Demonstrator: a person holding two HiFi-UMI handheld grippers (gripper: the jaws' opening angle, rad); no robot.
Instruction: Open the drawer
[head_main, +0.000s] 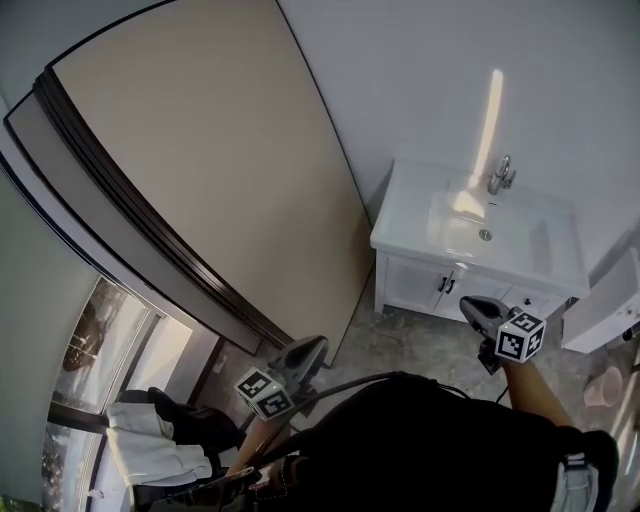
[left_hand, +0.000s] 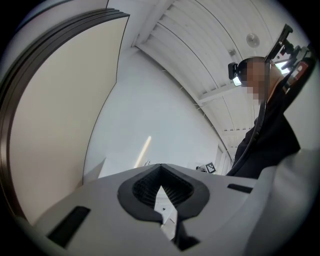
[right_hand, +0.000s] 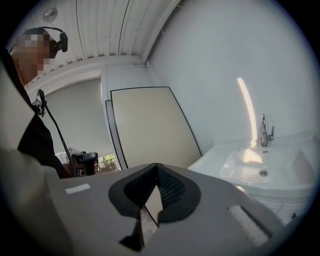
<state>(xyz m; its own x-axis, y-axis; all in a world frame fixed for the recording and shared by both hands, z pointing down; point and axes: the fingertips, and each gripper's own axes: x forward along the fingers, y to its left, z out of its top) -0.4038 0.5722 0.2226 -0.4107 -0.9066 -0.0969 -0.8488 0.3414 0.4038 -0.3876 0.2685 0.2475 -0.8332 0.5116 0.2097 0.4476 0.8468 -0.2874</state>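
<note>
Bathroom, white sink cabinet (head_main: 420, 285) ahead, left claw (head_main: 316, 346) and right claw (head_main: 472, 306) both tight together, empty.

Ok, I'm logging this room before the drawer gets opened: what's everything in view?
Vanity cabinet: one, white, far wall at right.
Sink basin: one, white, in the vanity top.
Faucet: one, chrome, behind the basin.
Cabinet handles: two, dark, vanity front.
Sliding door: one, beige with dark frame, left.
Pink container: one, floor, far right.
Left gripper: one, grey, shut, empty, bottom centre.
Right gripper: one, grey, shut, empty, before the vanity.
</note>
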